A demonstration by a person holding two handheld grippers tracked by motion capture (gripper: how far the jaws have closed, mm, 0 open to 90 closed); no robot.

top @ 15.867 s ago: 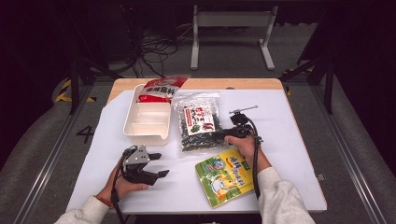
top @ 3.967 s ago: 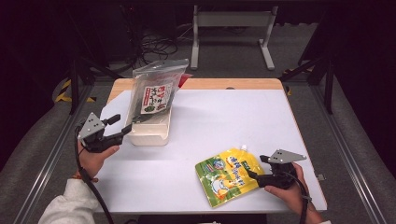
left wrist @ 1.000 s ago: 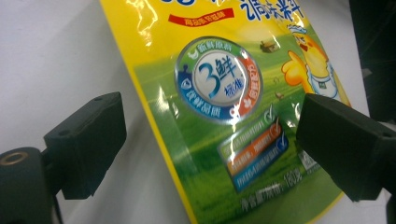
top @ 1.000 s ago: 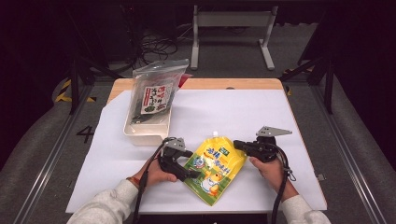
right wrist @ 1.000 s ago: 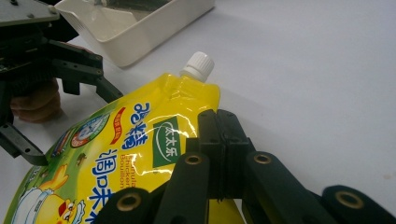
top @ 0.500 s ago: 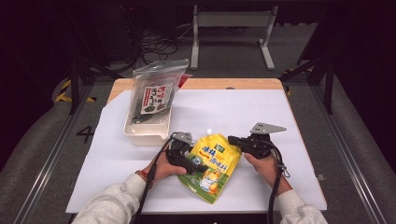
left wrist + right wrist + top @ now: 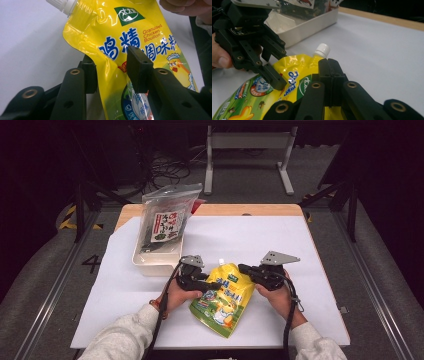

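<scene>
Yellow pouch (image 7: 222, 297) edges pinched by both tongs, bare tablecloth (image 7: 250, 237) beyond

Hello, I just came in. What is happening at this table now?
A person is handling a yellow pouch of chicken bouillon with a tool in each hand. The left tool has just been closing, and its jaws now pinch the pouch's left edge. The right tool is shut on the pouch's right edge, near the white cap. The pouch lies on the white table. Behind it, a seaweed bag leans in a white tray.
</scene>
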